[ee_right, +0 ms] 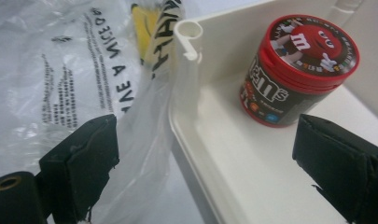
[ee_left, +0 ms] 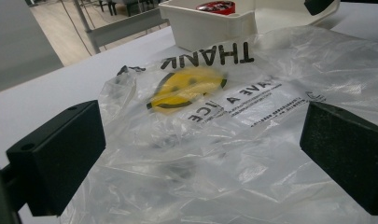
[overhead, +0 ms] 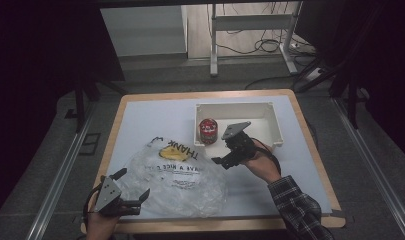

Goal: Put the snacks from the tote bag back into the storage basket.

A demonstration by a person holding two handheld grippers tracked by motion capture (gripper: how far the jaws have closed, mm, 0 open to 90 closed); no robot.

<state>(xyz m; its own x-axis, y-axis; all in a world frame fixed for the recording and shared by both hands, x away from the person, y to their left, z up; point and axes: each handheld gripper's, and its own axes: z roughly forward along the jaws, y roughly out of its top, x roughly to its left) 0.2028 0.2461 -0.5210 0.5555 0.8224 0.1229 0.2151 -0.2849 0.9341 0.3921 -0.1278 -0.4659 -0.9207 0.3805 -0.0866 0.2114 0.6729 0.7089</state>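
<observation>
a: right gripper (overhead: 223,161) is hanging over the near-left corner of the white bin (overhead: 270,106), jaws standing apart, nothing between the pads. the red-lidded candy tub (ee_right: 296,70) is sitting upright inside the bin, at its left end, just ahead of the jaws.

b: so the reach for the tub is looking like the step in hand?

a: that's my reading. the jaws are straddling the bin wall (ee_right: 189,93) rather than the tub, so the next move is calling for a shift into the bin, then a close around the tub's sides.

b: left side?

a: left gripper (overhead: 135,197) is resting at the near edge of the clear plastic bag (overhead: 177,175), jaws wide, pads not pressing on the film. the bag is lying crumpled on the bench (overhead: 140,115), smiley print up, its far edge lying against the bin's corner.

b: anything in the way?

a: the bin wall and that loose fold of bag beside the right gripper's left jaw. it could be getting snagged.
</observation>
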